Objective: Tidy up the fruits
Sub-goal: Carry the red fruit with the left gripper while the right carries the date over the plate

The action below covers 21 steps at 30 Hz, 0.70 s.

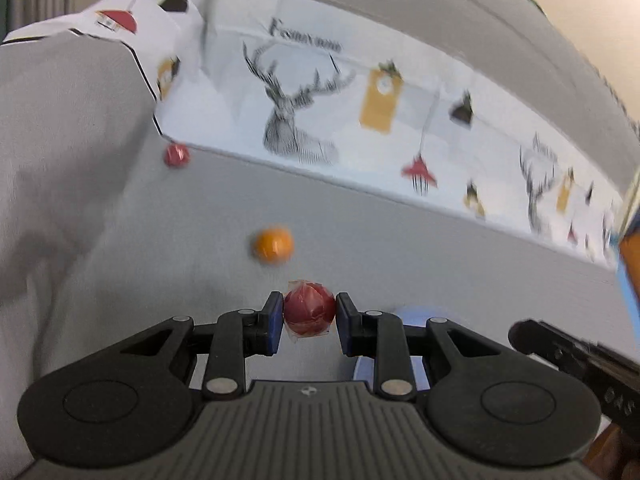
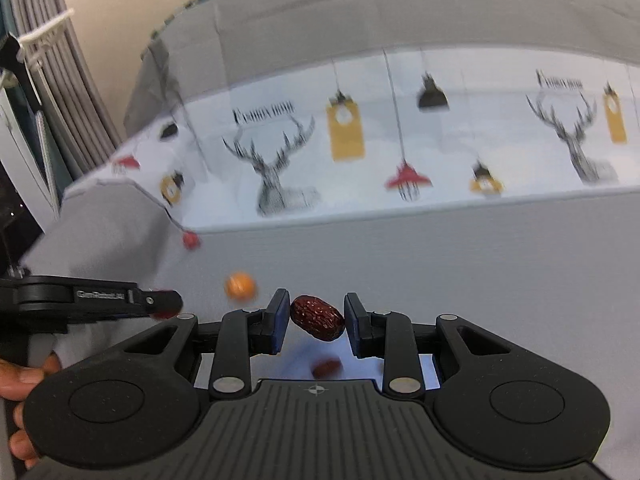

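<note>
My left gripper [image 1: 309,314] is shut on a round red wrapped fruit [image 1: 309,309], held above the grey surface. An orange fruit [image 1: 273,245] lies ahead of it, and a second red wrapped fruit [image 1: 176,155] lies farther off by the patterned cloth. My right gripper [image 2: 317,318] is shut on a dark red wrinkled date [image 2: 317,317]. Below it another date [image 2: 326,367] lies on a pale blue plate [image 2: 298,360]. In the right wrist view the orange fruit [image 2: 239,286] and the far red fruit [image 2: 191,240] show at left, with the left gripper [image 2: 164,304] beside them.
A white cloth [image 1: 320,104] printed with deer and lamps runs along the back, also in the right wrist view [image 2: 360,152]. A grey cushion [image 1: 60,140] rises at left. The pale blue plate's edge [image 1: 416,314] shows behind my left fingers. An orange-and-blue box [image 1: 630,256] stands at far right.
</note>
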Each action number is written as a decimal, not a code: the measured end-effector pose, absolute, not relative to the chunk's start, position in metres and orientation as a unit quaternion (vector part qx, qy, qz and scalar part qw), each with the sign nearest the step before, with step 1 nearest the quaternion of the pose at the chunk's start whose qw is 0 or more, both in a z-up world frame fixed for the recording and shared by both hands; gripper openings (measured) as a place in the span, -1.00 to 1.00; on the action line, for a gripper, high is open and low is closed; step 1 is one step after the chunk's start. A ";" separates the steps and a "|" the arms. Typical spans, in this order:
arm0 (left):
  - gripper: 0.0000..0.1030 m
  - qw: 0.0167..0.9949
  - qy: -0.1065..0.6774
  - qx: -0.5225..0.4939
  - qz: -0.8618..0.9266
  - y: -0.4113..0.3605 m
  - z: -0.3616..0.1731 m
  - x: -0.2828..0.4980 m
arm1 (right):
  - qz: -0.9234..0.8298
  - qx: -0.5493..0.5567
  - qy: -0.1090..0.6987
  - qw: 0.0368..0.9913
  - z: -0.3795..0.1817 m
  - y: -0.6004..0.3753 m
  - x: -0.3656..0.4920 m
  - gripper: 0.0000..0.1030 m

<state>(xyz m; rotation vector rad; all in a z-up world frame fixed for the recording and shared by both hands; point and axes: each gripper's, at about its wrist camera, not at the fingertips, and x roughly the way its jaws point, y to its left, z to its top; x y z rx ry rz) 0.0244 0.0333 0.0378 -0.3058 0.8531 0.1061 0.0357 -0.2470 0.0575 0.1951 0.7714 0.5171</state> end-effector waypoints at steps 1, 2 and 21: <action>-0.40 0.896 0.420 -0.131 0.055 0.028 0.030 0.022 | 0.244 0.086 0.380 0.888 0.049 -0.249 0.033 -0.39; -0.41 0.892 0.433 -0.118 0.063 0.024 0.022 0.022 | 0.236 0.075 0.391 0.886 0.042 -0.250 0.032 -0.39; -0.40 0.877 0.466 -0.094 0.075 0.013 -0.003 0.043 | 0.213 0.038 0.393 0.894 0.011 -0.279 0.051 -0.39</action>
